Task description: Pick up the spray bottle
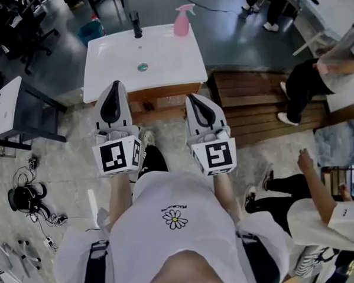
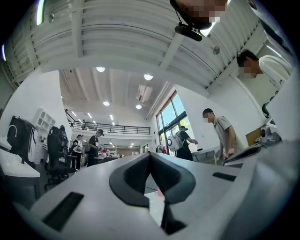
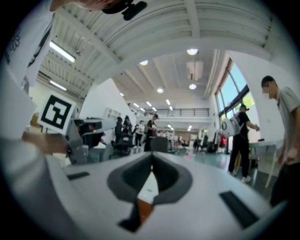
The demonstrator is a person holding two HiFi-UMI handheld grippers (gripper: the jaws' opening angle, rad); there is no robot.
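The pink spray bottle (image 1: pixel 182 21) stands upright at the far edge of the white sink top (image 1: pixel 116 52), to the right of the black tap (image 1: pixel 136 24). My left gripper (image 1: pixel 115 84) hovers at the sink top's near edge, shut and empty. My right gripper (image 1: pixel 191 98) hangs beside it over the wooden cabinet front, also shut with nothing held. Both are well short of the bottle. In the left gripper view the jaws (image 2: pixel 150 155) meet at the tip, and a sliver of pink (image 2: pixel 161 191) shows through the gap below. In the right gripper view the gripper (image 3: pixel 151 167) is shut too.
A drain (image 1: pixel 143 66) sits mid-basin. A wooden pallet (image 1: pixel 256 100) lies to the right, with seated people (image 1: pixel 323 63) beyond and a hand (image 1: pixel 306 159) reaching in. A dark table (image 1: pixel 31 109) and office chairs stand left; cables (image 1: pixel 26 198) lie on the floor.
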